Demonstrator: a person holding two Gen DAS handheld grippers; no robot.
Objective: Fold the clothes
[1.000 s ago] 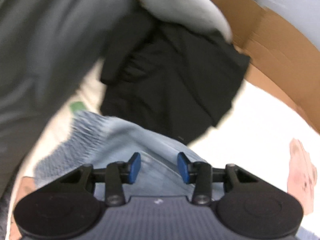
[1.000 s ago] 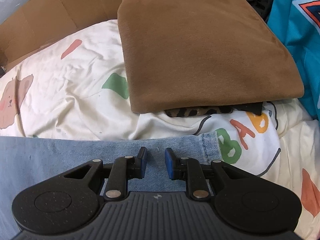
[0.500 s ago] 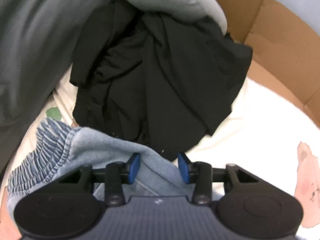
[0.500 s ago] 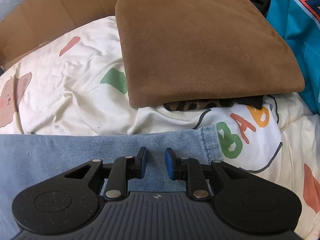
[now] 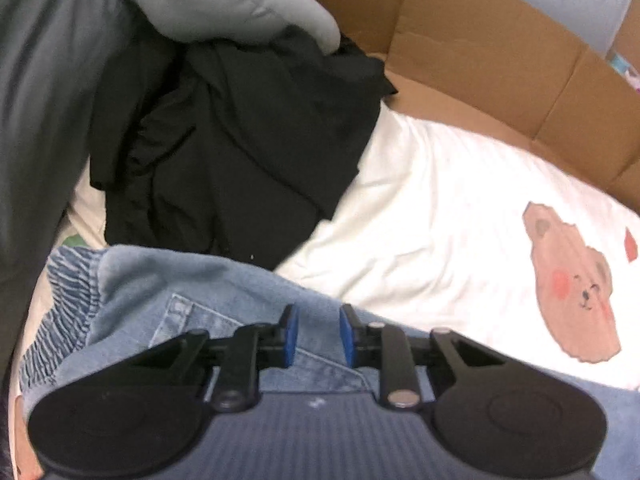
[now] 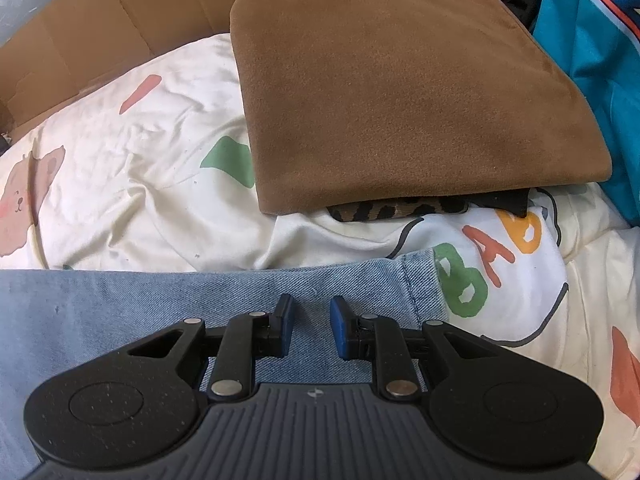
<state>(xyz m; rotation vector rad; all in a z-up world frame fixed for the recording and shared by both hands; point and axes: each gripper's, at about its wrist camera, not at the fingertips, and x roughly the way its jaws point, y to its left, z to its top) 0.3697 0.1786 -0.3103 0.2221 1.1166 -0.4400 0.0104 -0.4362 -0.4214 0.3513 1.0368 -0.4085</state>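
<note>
Closing on the jeans [image 5: 224, 280] near the elastic waistband, the left hand-held gripper [image 5: 316, 336] has denim between its pads. The right hand-held gripper [image 6: 310, 330] stands narrowly parted over the hem end; whether it grips is unclear. A folded brown garment [image 6: 400, 88] lies further up the bed [image 6: 132, 184]; the jeans remain unfolded.

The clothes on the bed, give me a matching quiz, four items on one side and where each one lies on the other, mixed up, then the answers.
Things:
1. light blue jeans
2. folded brown garment
3. black garment
4. leopard-print piece

Places:
A. crumpled in a heap, partly under a grey garment
B. peeking out from beneath the brown fold
C. under both grippers
D. folded flat on the printed sheet, next to a teal garment

Pairs: 1-C, 2-D, 3-A, 4-B
</note>
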